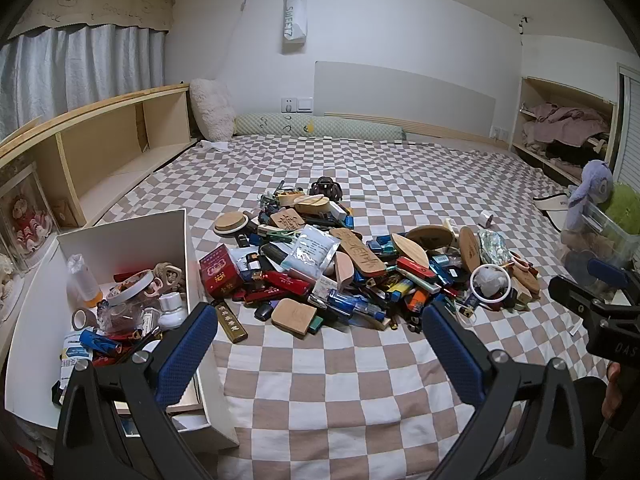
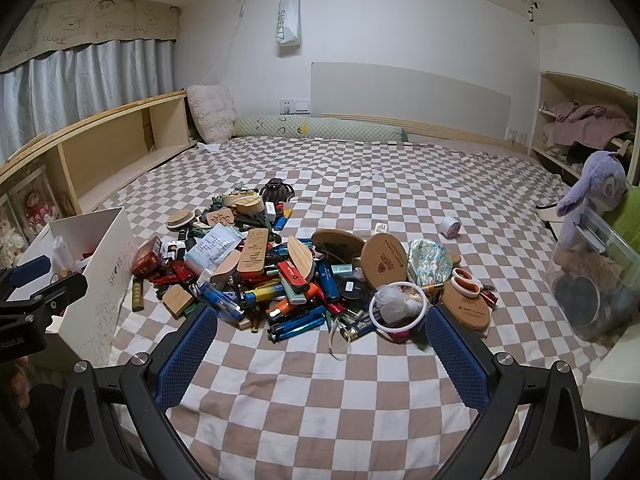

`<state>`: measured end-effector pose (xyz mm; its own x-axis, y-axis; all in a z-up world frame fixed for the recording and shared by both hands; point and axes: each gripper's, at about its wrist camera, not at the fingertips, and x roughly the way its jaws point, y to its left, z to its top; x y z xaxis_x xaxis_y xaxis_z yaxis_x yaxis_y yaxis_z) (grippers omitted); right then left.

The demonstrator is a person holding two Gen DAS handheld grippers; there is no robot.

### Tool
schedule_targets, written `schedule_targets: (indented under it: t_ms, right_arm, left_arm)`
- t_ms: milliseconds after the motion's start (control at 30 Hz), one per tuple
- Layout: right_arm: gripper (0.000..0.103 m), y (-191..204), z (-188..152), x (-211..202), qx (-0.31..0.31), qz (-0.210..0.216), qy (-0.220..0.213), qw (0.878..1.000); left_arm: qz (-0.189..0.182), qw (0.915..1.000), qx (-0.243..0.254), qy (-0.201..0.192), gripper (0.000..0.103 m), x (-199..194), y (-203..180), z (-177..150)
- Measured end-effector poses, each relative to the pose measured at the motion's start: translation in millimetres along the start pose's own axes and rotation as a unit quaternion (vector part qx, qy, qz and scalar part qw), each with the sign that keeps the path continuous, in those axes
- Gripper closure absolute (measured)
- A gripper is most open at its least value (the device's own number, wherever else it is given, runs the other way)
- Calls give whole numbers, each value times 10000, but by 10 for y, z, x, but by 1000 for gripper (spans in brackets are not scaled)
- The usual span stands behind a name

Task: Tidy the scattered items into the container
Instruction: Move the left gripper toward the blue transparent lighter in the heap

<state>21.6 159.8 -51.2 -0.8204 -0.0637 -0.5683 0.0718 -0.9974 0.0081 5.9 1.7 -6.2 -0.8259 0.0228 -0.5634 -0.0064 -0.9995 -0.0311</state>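
Bed: a checked brown-and-white cover (image 1: 340,380) lay across the whole surface, wrinkled toward the far wall.
Room: grey curtains (image 1: 80,68) hung at the left above a long wooden shelf (image 1: 100,152); a white paper bag (image 2: 289,20) hung on the far wall; a fluffy pillow (image 2: 211,112) and a long green bolster (image 2: 320,130) lay at the head of the bed.
Pile: the heap of small things (image 1: 360,272), lighters, wooden tags, round cork mats, packets and a white ring, sat mid-bed, well apart from the far wall.
Box: the white box (image 1: 120,240) stood at the left edge of the pile, touching its nearest pieces, already part filled.
Left gripper (image 1: 320,332): wide open, holding nothing, hovering over bare cover just short of the pile, its left finger (image 1: 188,344) over the box's rim.
Right gripper (image 2: 322,334): wide open, empty, its tips at the near edge of the pile.
Left view only: the inside of the box, with a tape roll (image 1: 82,318), a small bottle (image 1: 82,280) and rings.
Right view only: the box's outer side with lettering, and a clear bin (image 2: 600,280) with a purple plush toy (image 2: 596,192) at the right.
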Motion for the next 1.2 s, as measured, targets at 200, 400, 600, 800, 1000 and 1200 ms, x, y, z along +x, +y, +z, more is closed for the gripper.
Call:
schedule_targets:
  t_ms: [200, 400, 600, 800, 1000, 1200]
  right_arm:
    - [0, -3, 0, 7, 17, 20, 17, 10000]
    - [0, -14, 0, 38, 32, 42, 72, 10000]
    - [0, -46, -25, 126, 121, 146, 196, 9996]
    - [0, -75, -55, 195, 227, 301, 193, 9991]
    - [0, -145, -140, 378, 419, 152, 267, 9986]
    - [0, -168, -163, 745, 432, 87, 622, 9971]
  left_arm:
    - [-3, 10000, 2, 15, 0, 1, -2, -6]
    - [-9, 10000, 4, 83, 0, 69, -43, -40]
    - [-19, 9999, -53, 147, 0, 156, -44, -85]
    - [-64, 9991, -48, 413, 0, 336, -66, -140]
    - [-189, 9977, -125, 634, 0, 547, -55, -206]
    - [-368, 9963, -164, 760, 0, 792, -91, -260]
